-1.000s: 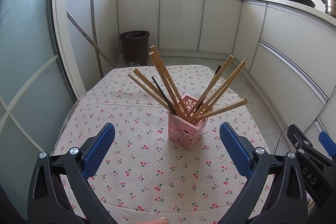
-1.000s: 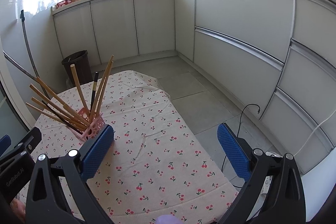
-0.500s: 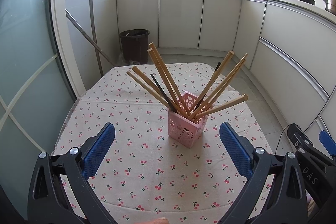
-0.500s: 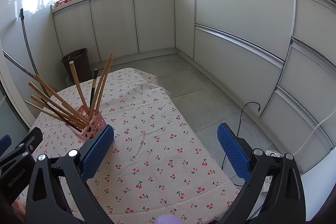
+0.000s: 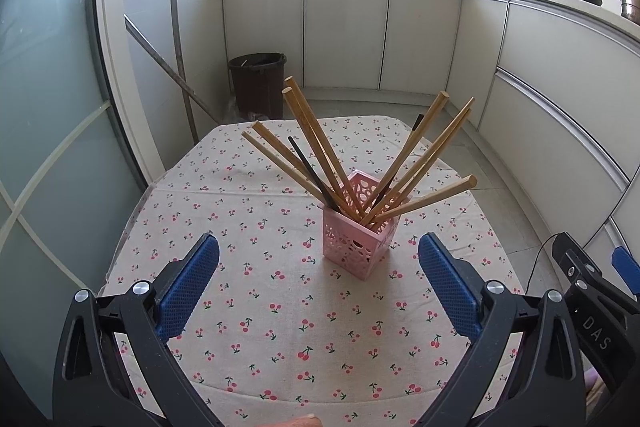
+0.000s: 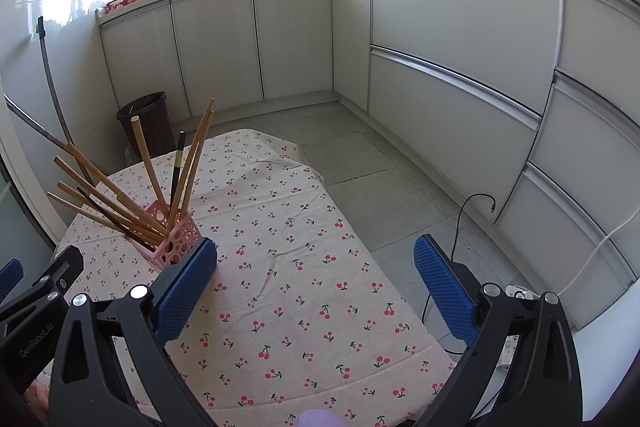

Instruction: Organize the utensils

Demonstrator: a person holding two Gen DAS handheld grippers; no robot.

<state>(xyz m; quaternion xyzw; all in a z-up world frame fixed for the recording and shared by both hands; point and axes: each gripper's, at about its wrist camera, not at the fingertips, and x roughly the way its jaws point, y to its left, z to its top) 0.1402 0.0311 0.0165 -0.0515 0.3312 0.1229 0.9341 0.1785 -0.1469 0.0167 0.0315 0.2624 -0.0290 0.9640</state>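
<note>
Chopsticks gathered in the pink holder; both claws released

The left claw (image 5: 319,277) hangs spread wide and holding nothing, above the cherry-print tabletop (image 5: 280,327); ahead of it and slightly right stands the pink holder (image 5: 359,231), with the chopsticks (image 5: 316,143) fanned out of its top, wooden ones and two dark; the right claw (image 6: 315,279) is likewise released and bare; no utensil lies loose on the cloth, so the sorting looks essentially finished
</note>
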